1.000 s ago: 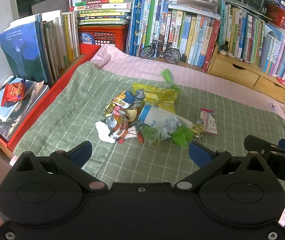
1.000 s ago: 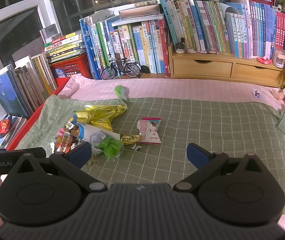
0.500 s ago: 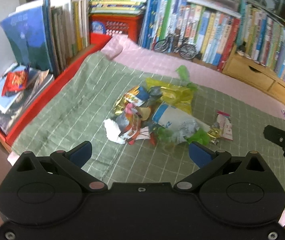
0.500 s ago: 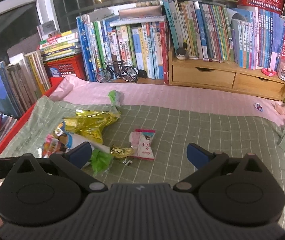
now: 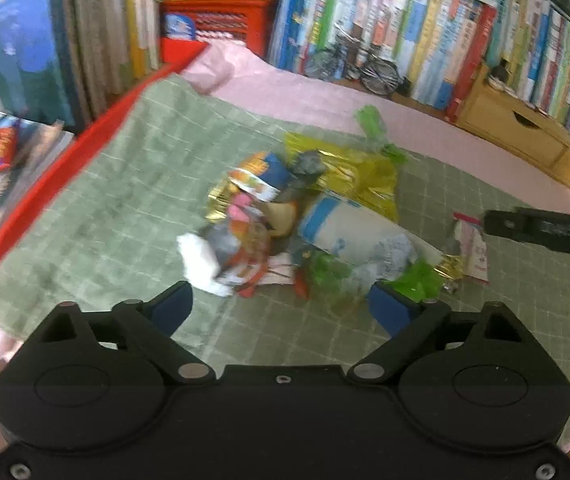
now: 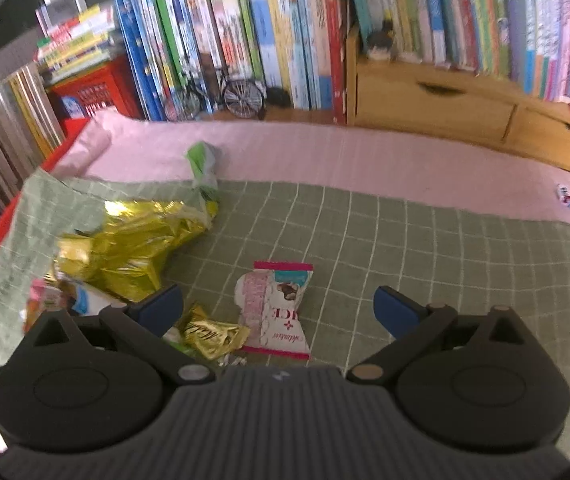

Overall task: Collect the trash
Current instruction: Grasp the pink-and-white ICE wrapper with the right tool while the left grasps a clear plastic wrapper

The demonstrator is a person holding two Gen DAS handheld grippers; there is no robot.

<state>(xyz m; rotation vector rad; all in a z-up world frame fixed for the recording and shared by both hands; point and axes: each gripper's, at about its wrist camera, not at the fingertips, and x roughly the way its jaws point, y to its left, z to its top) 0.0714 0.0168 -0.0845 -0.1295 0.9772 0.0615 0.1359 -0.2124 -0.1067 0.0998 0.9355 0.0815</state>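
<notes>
A heap of trash (image 5: pixel 305 224) lies on the green checked cloth (image 5: pixel 125 184): a gold foil bag (image 5: pixel 349 172), a white and blue packet (image 5: pixel 349 232), a white tissue (image 5: pixel 201 260), green scraps. My left gripper (image 5: pixel 281 308) hangs just before the heap, its jaws closing with only cloth between them. In the right wrist view a pink and white wrapper (image 6: pixel 277 304) and a small gold wrapper (image 6: pixel 213 332) lie between the wide-apart fingers of my right gripper (image 6: pixel 277 312), which is open. The gold foil bag (image 6: pixel 133 244) lies to its left.
Rows of books (image 6: pixel 245 32) and a red crate (image 5: pixel 213 20) line the back. A model bicycle (image 6: pixel 217 96) and a wooden drawer unit (image 6: pixel 445 108) stand behind the pink cloth (image 6: pixel 325 160). A red tray edge (image 5: pixel 45 184) runs along the left. My right gripper's arm (image 5: pixel 545 232) shows at the right.
Both grippers have dropped closer to the cloth. The left one neared the heap and its fingers have drawn in a little. The right one moved over the pink wrapper.
</notes>
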